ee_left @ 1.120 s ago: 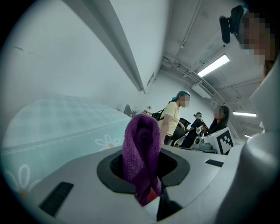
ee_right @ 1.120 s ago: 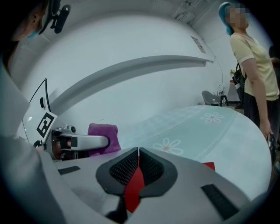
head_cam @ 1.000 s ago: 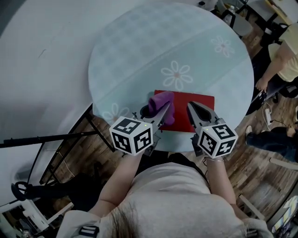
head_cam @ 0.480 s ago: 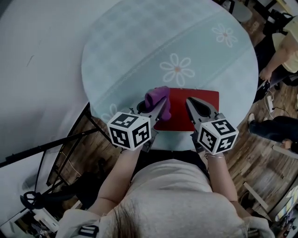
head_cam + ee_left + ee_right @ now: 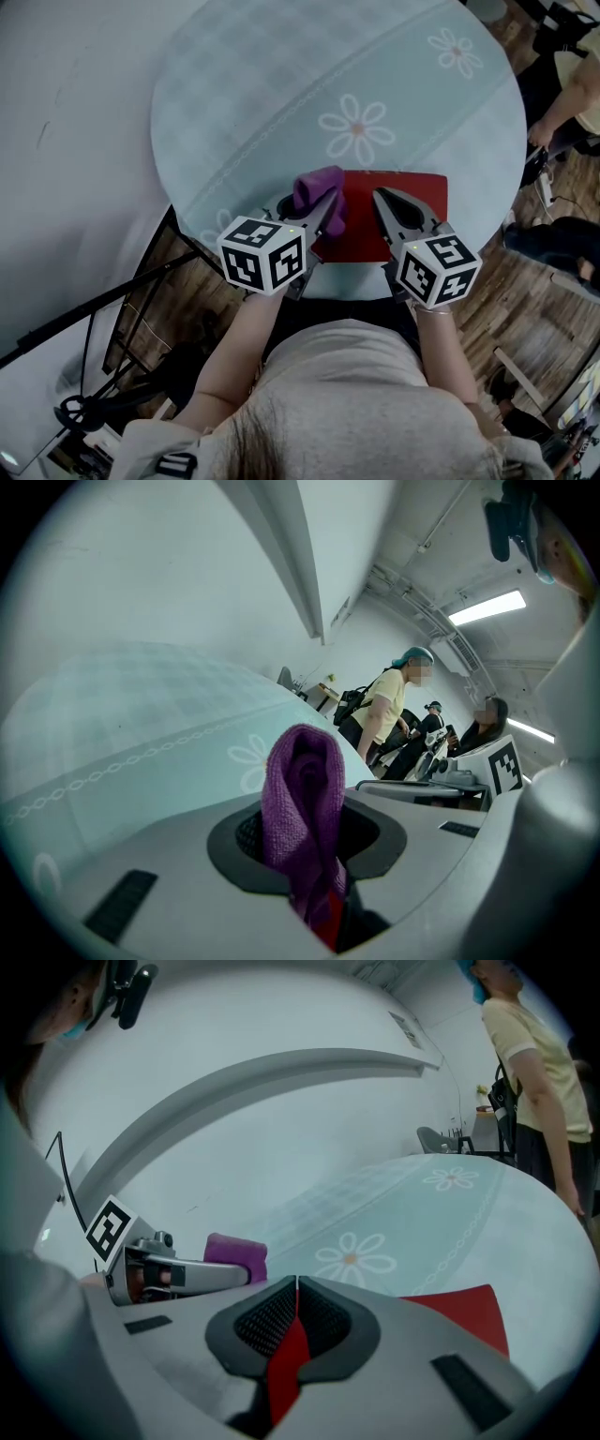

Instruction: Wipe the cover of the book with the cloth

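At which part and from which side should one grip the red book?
Probably its right edge, coming low from the right. The book lies flat and thin on the table, so from above there is nothing to close on. The left side is covered by the cloth in the left gripper.

This is looking like a lab or recording studio rather than a home. A round table in a flowered pale-blue cloth is standing on a worn plank floor. A plain white surface is filling the far left, and a black stand with cables is leaning at the near left. Overhead, strip lights are glowing beside bare ceiling pipes. At the right, people are standing and sitting about.
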`<control>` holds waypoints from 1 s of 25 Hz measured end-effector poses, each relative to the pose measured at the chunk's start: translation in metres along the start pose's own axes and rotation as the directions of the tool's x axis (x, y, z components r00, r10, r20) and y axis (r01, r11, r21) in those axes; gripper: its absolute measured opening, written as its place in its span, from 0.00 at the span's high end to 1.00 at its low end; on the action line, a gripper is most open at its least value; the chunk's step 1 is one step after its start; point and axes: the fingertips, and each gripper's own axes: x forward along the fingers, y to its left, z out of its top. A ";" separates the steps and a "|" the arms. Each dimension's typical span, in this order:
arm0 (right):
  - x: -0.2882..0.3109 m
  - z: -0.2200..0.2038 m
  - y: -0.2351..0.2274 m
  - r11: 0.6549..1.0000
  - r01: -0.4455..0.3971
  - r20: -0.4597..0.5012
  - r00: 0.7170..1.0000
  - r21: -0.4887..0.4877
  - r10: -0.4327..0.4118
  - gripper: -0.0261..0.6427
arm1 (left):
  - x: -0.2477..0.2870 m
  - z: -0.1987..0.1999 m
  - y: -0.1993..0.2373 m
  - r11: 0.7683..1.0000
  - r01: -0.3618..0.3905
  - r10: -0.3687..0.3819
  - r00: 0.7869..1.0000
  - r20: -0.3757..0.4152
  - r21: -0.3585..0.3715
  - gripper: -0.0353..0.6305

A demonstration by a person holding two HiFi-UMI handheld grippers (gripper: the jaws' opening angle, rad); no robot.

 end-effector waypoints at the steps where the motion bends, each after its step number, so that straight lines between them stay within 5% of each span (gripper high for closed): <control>1: 0.000 -0.001 -0.001 1.000 0.002 -0.004 1.000 0.002 -0.002 0.93 | 0.001 -0.001 0.002 1.000 -0.002 0.002 1.000 -0.005 -0.004 0.78; 25: -0.009 -0.016 -0.021 0.999 0.004 -0.021 1.000 0.051 -0.003 0.93 | 0.024 -0.014 0.029 0.991 -0.133 0.133 0.988 -0.085 0.002 0.78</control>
